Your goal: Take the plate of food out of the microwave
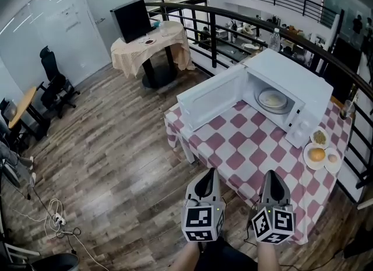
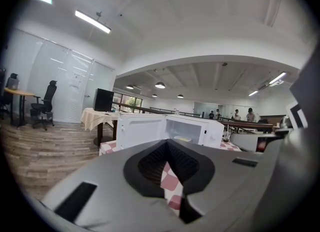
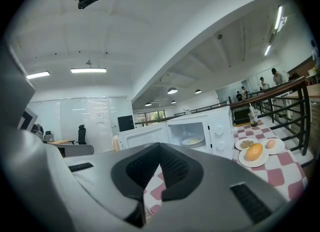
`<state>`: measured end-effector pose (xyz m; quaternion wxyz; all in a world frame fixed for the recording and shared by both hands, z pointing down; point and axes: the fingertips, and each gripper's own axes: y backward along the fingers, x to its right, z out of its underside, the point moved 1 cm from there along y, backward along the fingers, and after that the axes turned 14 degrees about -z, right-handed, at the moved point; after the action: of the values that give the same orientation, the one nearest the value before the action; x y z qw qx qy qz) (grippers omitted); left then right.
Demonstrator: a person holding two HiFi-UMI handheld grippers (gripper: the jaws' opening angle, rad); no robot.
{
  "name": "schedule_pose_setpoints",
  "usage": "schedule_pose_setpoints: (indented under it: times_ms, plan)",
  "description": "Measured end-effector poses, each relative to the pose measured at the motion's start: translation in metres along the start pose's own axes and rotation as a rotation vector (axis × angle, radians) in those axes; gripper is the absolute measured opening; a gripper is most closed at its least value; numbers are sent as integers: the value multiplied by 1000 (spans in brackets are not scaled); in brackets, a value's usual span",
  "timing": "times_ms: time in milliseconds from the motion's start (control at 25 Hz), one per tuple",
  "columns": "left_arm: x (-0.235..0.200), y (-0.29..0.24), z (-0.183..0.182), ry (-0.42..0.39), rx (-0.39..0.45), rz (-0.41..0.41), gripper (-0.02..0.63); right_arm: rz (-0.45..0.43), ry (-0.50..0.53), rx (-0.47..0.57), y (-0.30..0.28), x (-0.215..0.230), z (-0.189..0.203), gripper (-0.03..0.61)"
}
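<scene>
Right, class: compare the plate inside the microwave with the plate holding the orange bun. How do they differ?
The inner plate sits in the open microwave, holding flat pale food; the bun plate lies out on the checked tablecloth. Its bun is round and orange. Both plates are round and pale.

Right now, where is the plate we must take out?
In the head view's upper right, the plate sits inside the open microwave, right of its door.

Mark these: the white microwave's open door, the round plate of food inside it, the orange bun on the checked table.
White microwave's open door (image 1: 213, 98), head view, middle of inner face.
Round plate of food (image 1: 262, 99), head view, left rim.
Orange bun (image 1: 316, 154), head view, top.
</scene>
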<state>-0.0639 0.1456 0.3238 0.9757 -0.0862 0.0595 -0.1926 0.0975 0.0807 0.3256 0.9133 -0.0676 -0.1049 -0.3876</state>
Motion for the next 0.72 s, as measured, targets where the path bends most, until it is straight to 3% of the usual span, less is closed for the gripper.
schedule_pose_setpoints:
  times_ms: [720]
  plan:
    - [17, -47, 9, -5, -49, 28, 8, 43, -14, -23, -24, 35, 9, -6]
